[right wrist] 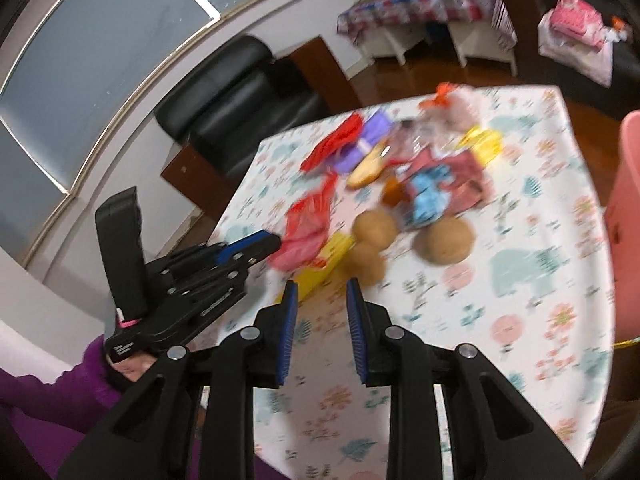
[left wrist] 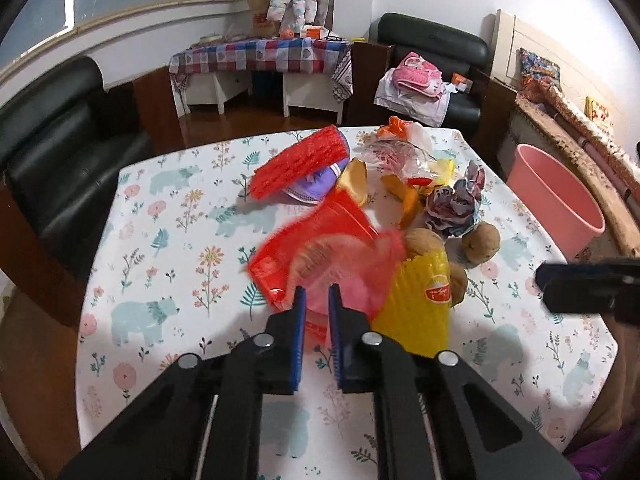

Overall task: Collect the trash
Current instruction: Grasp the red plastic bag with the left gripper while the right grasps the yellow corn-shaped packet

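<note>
L gripper (left wrist: 317, 300): jaws narrow, pinched on edge of red/pink plastic bag (left wrist: 320, 256), nearest item of trash pile on table (left wrist: 160, 240). Risk: thin film slips on lift; bag may drag yellow wrapper (left wrist: 420, 300) beside it. R gripper (right wrist: 322, 296): jaws part-open, empty. Pink bin (left wrist: 560, 200) at far right.

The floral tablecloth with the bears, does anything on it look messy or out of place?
Yes. Crumpled wrappers, peels and a red plastic bag lie heaped on the floral tablecloth, mixed with brown potatoes, while the pink bin stands beside the table.
</note>
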Demonstrator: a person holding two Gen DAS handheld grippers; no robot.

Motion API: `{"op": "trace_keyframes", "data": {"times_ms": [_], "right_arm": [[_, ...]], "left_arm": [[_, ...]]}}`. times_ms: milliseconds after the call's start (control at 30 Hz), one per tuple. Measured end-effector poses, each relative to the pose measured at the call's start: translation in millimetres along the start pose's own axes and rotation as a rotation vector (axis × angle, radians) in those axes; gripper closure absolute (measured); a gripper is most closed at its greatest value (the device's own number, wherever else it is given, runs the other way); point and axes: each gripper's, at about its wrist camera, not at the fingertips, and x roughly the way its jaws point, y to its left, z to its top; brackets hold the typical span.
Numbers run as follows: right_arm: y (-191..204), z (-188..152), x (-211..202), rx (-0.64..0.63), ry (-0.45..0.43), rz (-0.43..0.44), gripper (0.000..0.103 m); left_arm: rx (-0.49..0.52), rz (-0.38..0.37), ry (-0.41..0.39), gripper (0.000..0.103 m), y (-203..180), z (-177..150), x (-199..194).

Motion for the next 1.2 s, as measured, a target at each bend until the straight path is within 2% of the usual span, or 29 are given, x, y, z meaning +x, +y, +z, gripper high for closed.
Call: {"op": "trace_keyframes", "data": {"times_ms": [200,267,333,667,700,733,767,833,1033,1200], "right_arm": [[3.0,0.2,23.9,0.075,0.071,0.052,0.077],[3.0,1.2,33.5,0.109,0.095,0.069,0.07],[3.8,3.2,43.1,0.129,0.114,0.075,0.069],[7.3,5.5,78.8,0.163,0.155,0.015,0.069],[6.9,5.7,81.2,0.161,0.155,0.01,0.071],[7.1,5.0,81.6,0.15,0.15,0.003,0.082],[8.7,4.5,81.9,0.126,0.148,-0.009,0.087],[11.4,3.3,82.0,0.091,0.14,-0.029,0.093],[16.7,-2.1,63.5,-0.001,0.106,-0.018,0.094],[7.1,-3.2,33.8,-0.002,0.054,-0.015,0.094]], "left_arm": [[-0.015,-0.022,-0.024,0.102,5.9,-5.3,-7.1],[-0.023,-0.029,-0.033,0.103,8.5,-6.5,-10.5],[-0.031,-0.037,-0.039,0.103,10.4,-8.0,-14.1],[-0.049,-0.063,-0.063,0.103,16.7,-11.4,-26.1],[-0.049,-0.064,-0.064,0.103,16.8,-11.2,-26.9],[-0.049,-0.065,-0.066,0.103,17.2,-11.1,-27.9],[-0.051,-0.067,-0.069,0.103,17.7,-11.2,-28.8],[-0.055,-0.067,-0.073,0.103,17.8,-10.4,-30.5],[-0.058,-0.072,-0.091,0.103,14.9,-4.9,-37.5],[-0.035,-0.083,-0.116,0.103,4.5,3.9,-46.7]]}}
